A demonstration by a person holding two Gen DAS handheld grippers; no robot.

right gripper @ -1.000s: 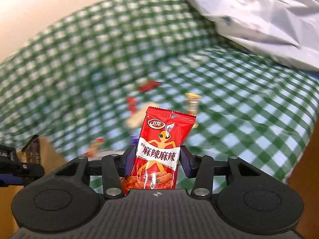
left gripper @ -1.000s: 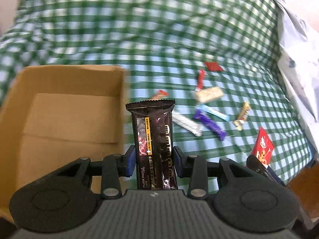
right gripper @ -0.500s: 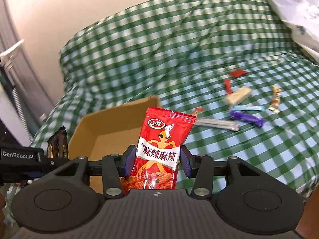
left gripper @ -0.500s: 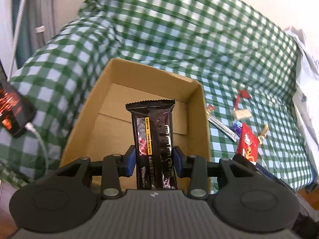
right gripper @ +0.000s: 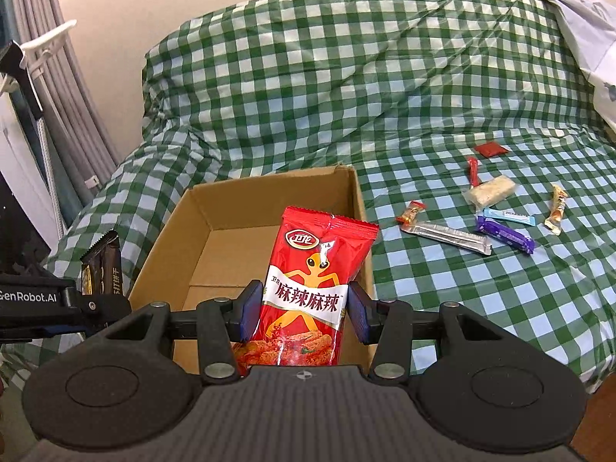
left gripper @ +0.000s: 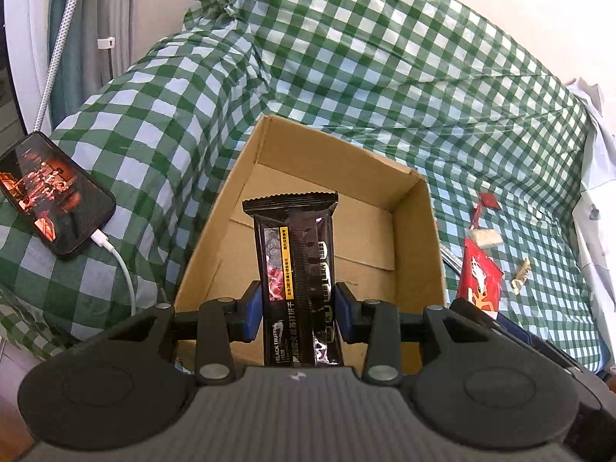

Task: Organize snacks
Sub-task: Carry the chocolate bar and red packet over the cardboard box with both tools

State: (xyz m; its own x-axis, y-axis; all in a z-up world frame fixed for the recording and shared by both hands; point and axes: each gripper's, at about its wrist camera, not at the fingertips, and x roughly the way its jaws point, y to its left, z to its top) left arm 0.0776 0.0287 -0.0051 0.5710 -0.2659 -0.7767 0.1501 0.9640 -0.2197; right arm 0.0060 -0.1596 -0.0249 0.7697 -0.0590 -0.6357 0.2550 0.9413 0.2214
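Observation:
My left gripper (left gripper: pixel 298 317) is shut on a black biscuit pack (left gripper: pixel 294 269), held upright above the near end of an open cardboard box (left gripper: pixel 417 238). My right gripper (right gripper: pixel 304 313) is shut on a red spicy snack packet (right gripper: pixel 313 281), also upright, over the box's (right gripper: pixel 358 208) near right corner. The box looks bare inside. In the right wrist view the left gripper (right gripper: pixel 61 300) and its black pack (right gripper: pixel 102 265) show at the left edge. The red packet (left gripper: pixel 479 279) appears right of the box in the left wrist view.
Several loose snacks lie on the green checked bedcover right of the box: a silver bar (right gripper: pixel 450 235), a purple bar (right gripper: pixel 504 235), a pale wafer (right gripper: pixel 491 190), a red sachet (right gripper: pixel 491 149). A phone (left gripper: pixel 50 192) on a white cable lies left of the box.
Both grippers have swung left from the scattered snacks to the cardboard box, each still gripping its pack. The box now fills the middle of both views.

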